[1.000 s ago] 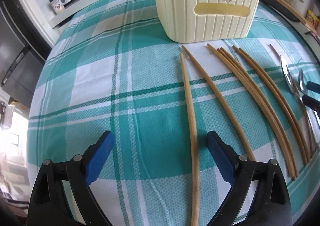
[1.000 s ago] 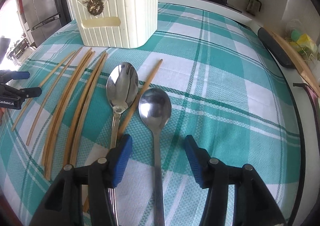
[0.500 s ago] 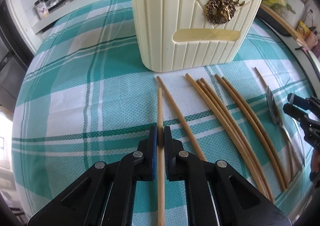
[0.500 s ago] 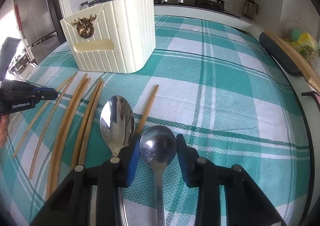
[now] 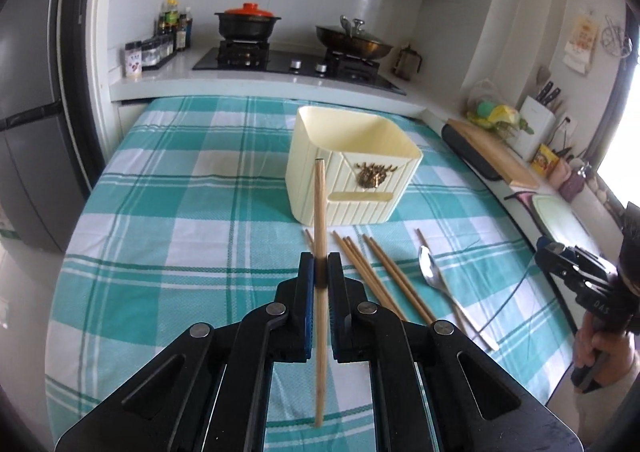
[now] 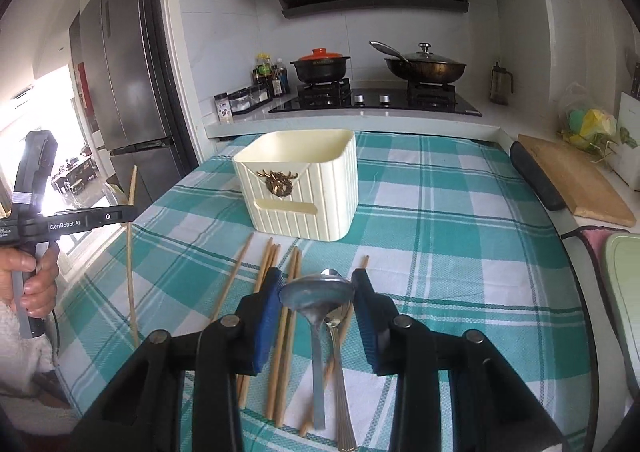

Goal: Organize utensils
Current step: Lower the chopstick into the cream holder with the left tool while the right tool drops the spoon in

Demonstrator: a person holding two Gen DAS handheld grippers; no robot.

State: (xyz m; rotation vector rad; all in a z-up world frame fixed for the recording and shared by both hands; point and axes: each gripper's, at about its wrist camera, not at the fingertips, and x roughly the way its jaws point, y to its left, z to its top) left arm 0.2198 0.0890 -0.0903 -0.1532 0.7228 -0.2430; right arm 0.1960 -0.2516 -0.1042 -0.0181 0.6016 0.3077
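Note:
My left gripper (image 5: 320,272) is shut on one wooden chopstick (image 5: 320,208) and holds it off the checked tablecloth, tip pointing at the cream utensil holder (image 5: 344,208). Several more chopsticks (image 5: 376,276) and a steel spoon (image 5: 434,278) lie in front of the holder. In the right wrist view my right gripper (image 6: 318,288) is shut on the bowl of a second spoon (image 6: 316,298), lifted above the table, its handle hanging down. Below it lie the other spoon (image 6: 340,336) and the chopsticks (image 6: 276,264). The holder (image 6: 316,208) stands open-topped just beyond.
Behind the table runs a counter with a stove (image 6: 376,100), a pot and a pan. A fridge (image 6: 124,72) stands at the left. A cutting board (image 6: 576,180) and a green tray (image 6: 624,292) lie along the right edge. A hand (image 6: 36,276) grips the left tool.
The left jaws closed on a chopstick and the right jaws on a spoon's bowl. Both grippers then rose from the cloth with them and tilted up toward the holder.

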